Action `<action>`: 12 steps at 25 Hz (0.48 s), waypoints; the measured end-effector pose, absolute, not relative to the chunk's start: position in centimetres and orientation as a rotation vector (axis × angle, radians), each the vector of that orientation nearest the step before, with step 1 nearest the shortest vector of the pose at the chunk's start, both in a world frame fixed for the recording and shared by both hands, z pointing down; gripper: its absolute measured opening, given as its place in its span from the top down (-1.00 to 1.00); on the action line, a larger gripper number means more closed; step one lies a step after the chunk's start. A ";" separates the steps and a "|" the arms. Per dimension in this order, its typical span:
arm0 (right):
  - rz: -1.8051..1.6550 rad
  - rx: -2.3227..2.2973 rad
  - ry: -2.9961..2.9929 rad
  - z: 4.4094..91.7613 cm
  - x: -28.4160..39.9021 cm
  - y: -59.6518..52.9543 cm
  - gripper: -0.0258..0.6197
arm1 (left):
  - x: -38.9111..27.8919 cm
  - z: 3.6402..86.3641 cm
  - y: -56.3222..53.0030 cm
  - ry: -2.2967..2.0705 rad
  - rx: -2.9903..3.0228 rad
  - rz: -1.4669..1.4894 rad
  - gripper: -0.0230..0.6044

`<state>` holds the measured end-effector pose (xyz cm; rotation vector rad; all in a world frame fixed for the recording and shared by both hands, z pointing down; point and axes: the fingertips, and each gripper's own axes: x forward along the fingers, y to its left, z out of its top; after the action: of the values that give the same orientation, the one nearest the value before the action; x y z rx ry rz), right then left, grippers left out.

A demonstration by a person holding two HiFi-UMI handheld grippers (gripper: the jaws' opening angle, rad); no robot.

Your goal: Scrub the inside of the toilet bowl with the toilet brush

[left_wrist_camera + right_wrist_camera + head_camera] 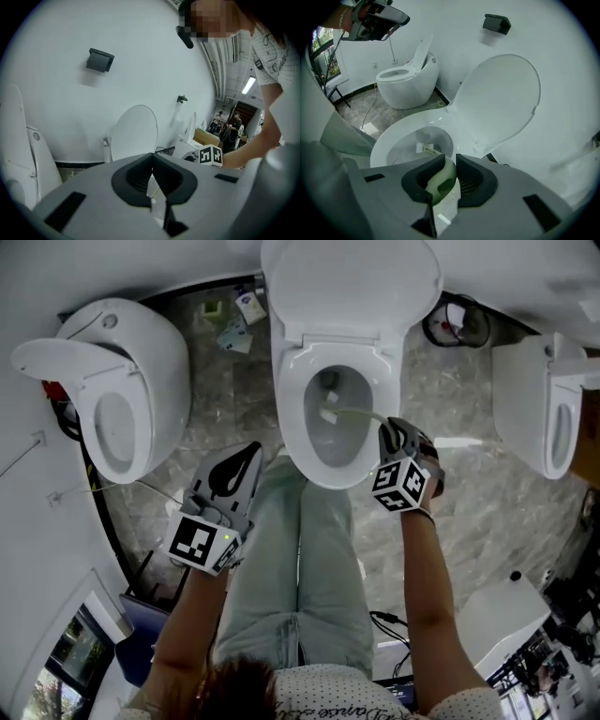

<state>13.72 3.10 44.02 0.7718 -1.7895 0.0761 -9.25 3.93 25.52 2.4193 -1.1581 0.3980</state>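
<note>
The middle toilet's bowl stands open with its lid raised. A toilet brush has its white head down inside the bowl, also seen in the right gripper view as the brush head. Its pale green handle runs back between the jaws of my right gripper, which is shut on it. In the head view that right gripper hangs over the bowl's right rim. My left gripper is held left of the bowl, jaws shut on nothing; the left gripper points at the raised lid.
A second toilet stands at the left and a third toilet at the right. The person's legs are in front of the bowl. Small packets lie on the floor behind. Cables trail at the back right.
</note>
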 end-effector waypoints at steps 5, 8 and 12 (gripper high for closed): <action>0.082 0.808 -1.783 47.3 14.3 2.5 0.67 | -8.7 28.2 4.1 -1.165 2.419 0.415 0.92; 0.069 0.830 -1.770 49.0 14.7 2.5 0.66 | -8.2 29.6 4.5 -1.161 2.410 0.419 0.92; 0.057 0.838 -1.744 51.1 14.9 2.3 0.66 | -8.0 30.9 4.9 -1.152 2.396 0.419 0.92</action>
<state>14.92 2.26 51.15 0.8385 -1.7439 0.0568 -7.97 4.88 30.94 2.3962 -1.1523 0.4190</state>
